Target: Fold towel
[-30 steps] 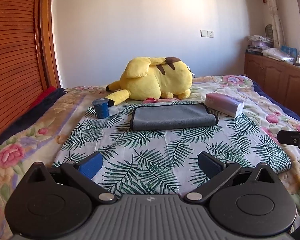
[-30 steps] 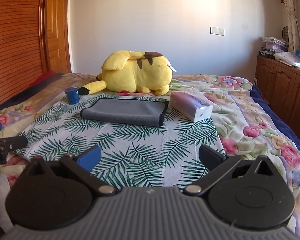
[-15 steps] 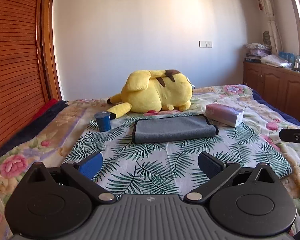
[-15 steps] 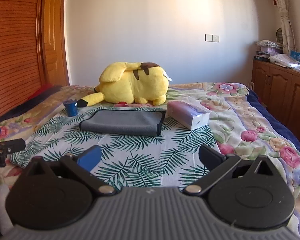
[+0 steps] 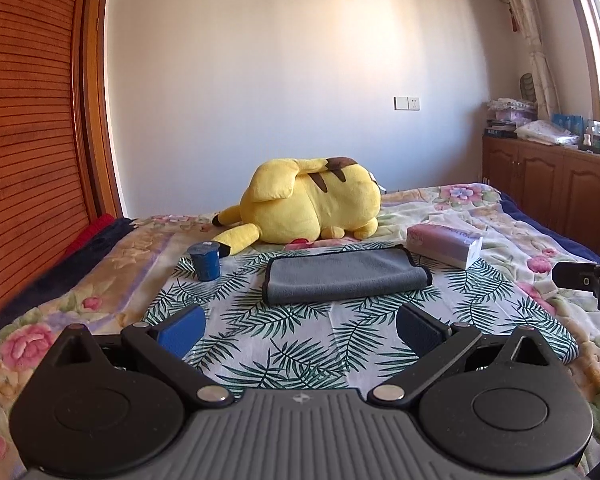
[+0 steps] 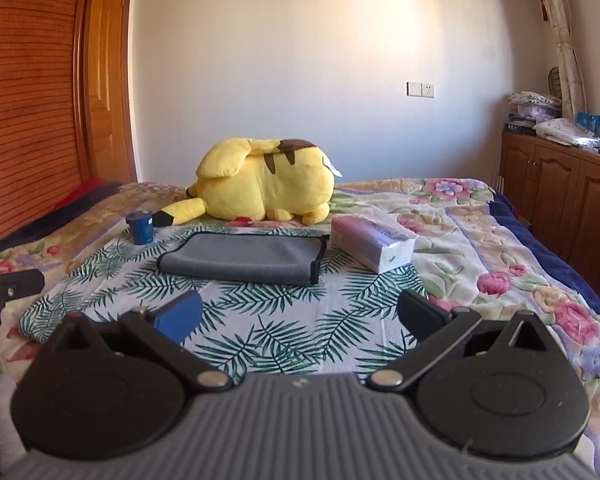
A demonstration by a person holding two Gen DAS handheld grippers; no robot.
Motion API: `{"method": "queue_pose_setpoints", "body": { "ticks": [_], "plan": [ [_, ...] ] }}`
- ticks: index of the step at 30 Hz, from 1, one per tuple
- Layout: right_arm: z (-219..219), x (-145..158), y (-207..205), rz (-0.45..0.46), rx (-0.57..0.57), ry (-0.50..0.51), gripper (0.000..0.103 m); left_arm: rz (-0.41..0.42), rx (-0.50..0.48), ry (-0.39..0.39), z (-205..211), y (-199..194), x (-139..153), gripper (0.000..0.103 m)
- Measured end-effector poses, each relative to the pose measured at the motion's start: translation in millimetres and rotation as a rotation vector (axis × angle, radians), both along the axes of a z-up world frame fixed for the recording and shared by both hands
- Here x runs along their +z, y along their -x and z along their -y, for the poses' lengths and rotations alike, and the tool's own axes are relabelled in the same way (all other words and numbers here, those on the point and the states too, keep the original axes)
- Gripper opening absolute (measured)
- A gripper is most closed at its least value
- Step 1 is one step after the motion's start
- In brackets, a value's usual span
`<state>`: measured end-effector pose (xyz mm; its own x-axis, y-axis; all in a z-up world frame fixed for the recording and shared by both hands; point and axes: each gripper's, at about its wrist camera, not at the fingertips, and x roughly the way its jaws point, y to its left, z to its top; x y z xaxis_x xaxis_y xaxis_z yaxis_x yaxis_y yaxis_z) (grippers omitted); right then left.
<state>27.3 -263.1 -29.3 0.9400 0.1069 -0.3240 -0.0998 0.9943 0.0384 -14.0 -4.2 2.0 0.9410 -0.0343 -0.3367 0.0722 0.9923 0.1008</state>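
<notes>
Both tools, left (image 5: 298,330) and right (image 6: 298,314), gape empty, well short of the towel (image 5: 346,274) ahead: approach step, next reaching its near edge.

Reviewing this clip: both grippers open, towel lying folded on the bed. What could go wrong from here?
1. The grey towel lies on loose palm-print cloth; jaws may pinch both layers.
2. The tissue pack sits close to the towel's right edge; the right gripper may knock it.
3. The blue cup could tip on soft bedding.
</notes>
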Motion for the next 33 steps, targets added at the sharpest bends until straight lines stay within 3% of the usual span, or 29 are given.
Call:
{"method": "queue_pose_setpoints", "body": {
  "ticks": [10,33],
  "plan": [
    [3.2,2.4,3.4,0.039,-0.014,-0.007,0.103,0.040,0.002,0.000,-1.7,3.7,3.8,0.087],
    [5.6,0.9,3.2,0.037,-0.018,-0.012,0.103,0.030,-0.001,-0.002,-1.8,2.4,0.8,0.087]
  ]
}}
